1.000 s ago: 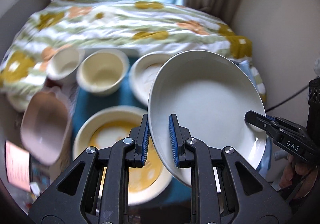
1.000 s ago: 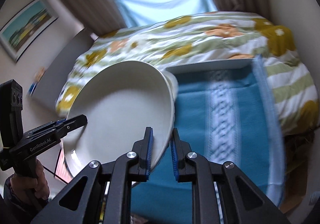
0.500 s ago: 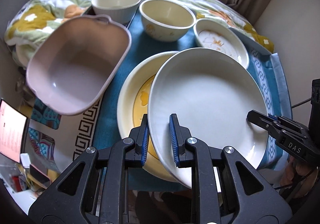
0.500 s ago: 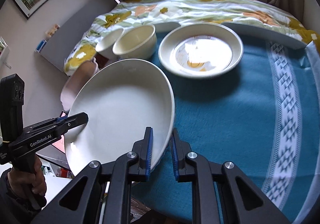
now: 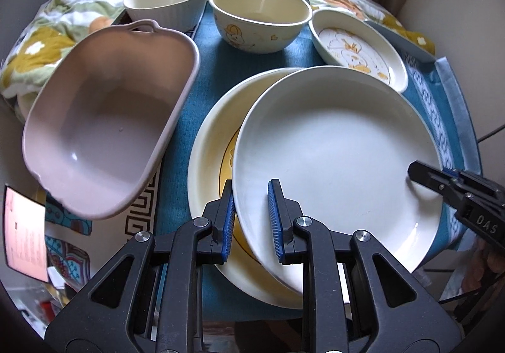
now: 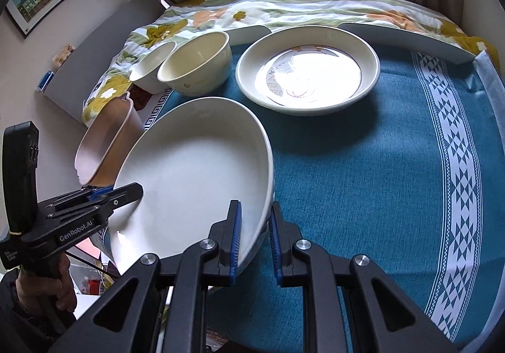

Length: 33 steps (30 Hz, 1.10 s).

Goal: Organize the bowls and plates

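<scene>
A teal tablecloth (image 6: 363, 170) covers the table. Above it a plain white plate (image 5: 334, 144) sits tilted over a yellow-patterned plate (image 5: 211, 144), gripped at opposite rims by the left gripper (image 5: 251, 215) and right gripper (image 6: 255, 236), both clamped narrow. Beside it lie a pink basin (image 5: 104, 119), a decorated plate (image 6: 307, 69) and two bowls (image 5: 260, 20).

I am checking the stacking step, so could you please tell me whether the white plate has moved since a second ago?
Yes. The white plate, clamped by both tongs, has come down from in front of the floral bedding to just above the yellow-patterned plate on the blue cloth.
</scene>
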{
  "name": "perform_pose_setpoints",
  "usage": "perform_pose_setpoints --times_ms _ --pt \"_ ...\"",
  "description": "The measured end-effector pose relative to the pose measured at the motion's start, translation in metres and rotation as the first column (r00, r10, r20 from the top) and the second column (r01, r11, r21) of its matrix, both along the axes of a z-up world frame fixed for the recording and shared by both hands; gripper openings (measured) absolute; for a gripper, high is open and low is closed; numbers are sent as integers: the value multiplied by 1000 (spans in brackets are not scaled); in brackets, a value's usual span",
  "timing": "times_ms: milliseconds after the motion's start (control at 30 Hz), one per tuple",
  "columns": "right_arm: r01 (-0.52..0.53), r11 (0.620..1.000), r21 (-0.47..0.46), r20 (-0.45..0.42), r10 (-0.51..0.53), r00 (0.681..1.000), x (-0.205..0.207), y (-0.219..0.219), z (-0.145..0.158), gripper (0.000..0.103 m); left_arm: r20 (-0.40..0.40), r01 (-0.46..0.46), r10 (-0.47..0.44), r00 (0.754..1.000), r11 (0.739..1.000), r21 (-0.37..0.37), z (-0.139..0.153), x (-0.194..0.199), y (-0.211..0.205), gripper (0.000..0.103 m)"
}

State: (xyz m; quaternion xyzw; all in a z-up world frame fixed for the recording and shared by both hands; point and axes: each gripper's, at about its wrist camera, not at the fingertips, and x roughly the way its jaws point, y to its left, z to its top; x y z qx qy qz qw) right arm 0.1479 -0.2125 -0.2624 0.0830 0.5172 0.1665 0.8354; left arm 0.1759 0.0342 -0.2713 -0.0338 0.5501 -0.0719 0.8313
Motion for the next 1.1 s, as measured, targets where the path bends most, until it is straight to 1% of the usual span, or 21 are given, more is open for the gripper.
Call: perform_pose_setpoints --times_ms 67,167,233,333,400,467,533,633,733,900,1000,1100 --pt "8 1000 -3 1 -8 1000 -1 0 1 16 0 12 -12 1000 1000 23 -2 1 -2 18" --pt "13 1000 -22 4 -13 1000 -1 3 3 16 4 36 -37 999 996 77 -5 0 -8 18" --pt "16 999 -38 10 -16 1000 -1 4 5 16 1 48 -49 999 995 85 -7 1 -11 18" --pt "25 999 -34 8 -24 1000 0 3 4 16 6 59 -59 998 993 101 -6 2 -12 17" --pt "23 999 -49 5 -23 1000 1 4 2 16 11 68 -70 997 989 130 -5 3 -15 18" --pt "21 998 -58 -3 -21 1000 2 7 0 16 17 80 -84 996 982 171 -4 2 -18 18" --pt "15 997 -80 -8 -15 1000 3 10 -1 16 35 100 -110 993 968 231 -1 0 -23 18" --pt "4 994 -107 -17 -6 1000 5 14 -1 16 45 121 -140 989 949 291 -1 -3 -28 18" --pt "-8 990 -142 -11 6 1000 5 19 -1 16 47 129 -148 988 949 288 0 -2 -27 18" --pt "-5 985 -174 -4 5 1000 4 23 -1 16 45 133 -153 987 945 297 1 -1 -24 18" --pt "-10 980 -199 5 11 1000 3 26 -2 16 46 135 -154 987 948 287 0 -2 -23 17" --pt "-8 978 -207 2 8 1000 4 26 -3 16 43 140 -159 986 945 294 0 -2 -24 18"
